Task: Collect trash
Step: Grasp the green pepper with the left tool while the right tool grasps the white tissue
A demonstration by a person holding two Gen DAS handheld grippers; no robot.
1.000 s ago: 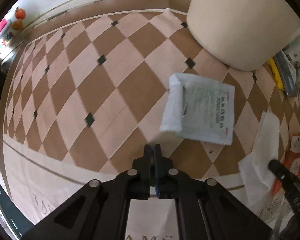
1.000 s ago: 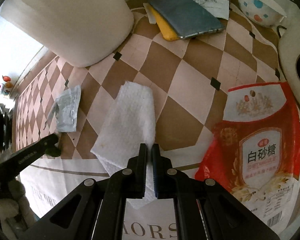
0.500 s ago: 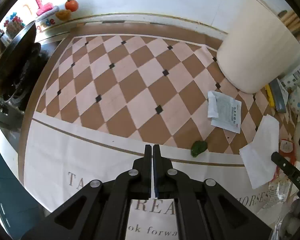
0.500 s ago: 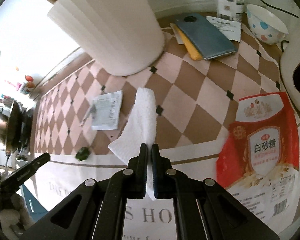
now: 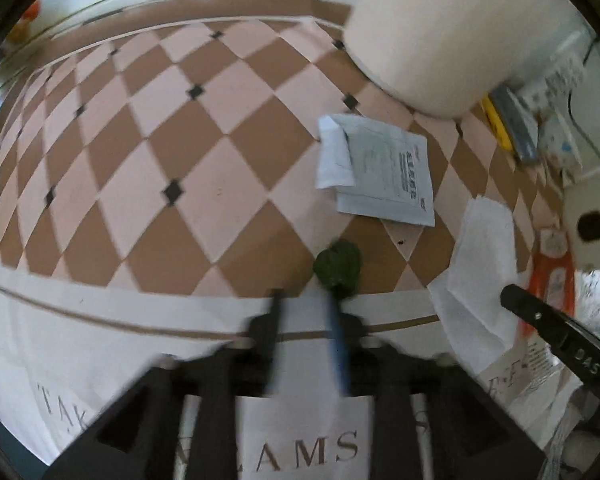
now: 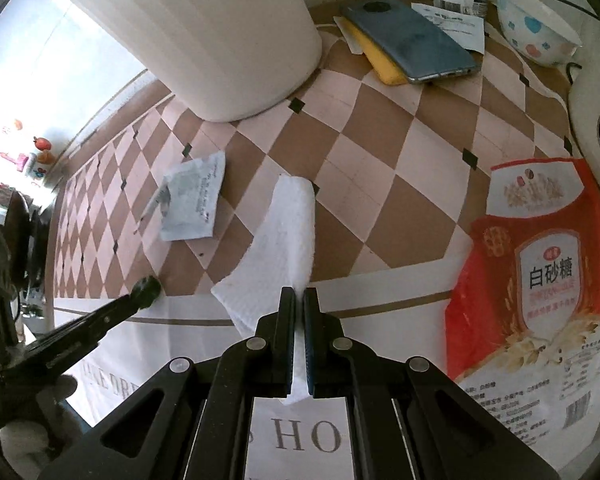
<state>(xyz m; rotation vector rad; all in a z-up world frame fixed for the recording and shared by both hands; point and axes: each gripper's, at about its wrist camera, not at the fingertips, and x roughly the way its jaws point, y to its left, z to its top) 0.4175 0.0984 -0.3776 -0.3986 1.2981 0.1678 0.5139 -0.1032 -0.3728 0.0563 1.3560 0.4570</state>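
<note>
Red sugar bag (image 6: 540,276) fully readable only from right wrist.

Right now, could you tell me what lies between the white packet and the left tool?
The green scrap lies between the white packet and the opening left tool, clearest in the left wrist view.

The left hand-held gripper (image 5: 303,297) points steeply down, its jaws parting with nothing between them; its two fingers are blurred. The right hand-held gripper (image 6: 299,295) also points steeply down, jaws pinched together on a paper towel (image 6: 286,236) that hangs from between the pads. In the right wrist view, the left one reaches in from the lower left.
</note>
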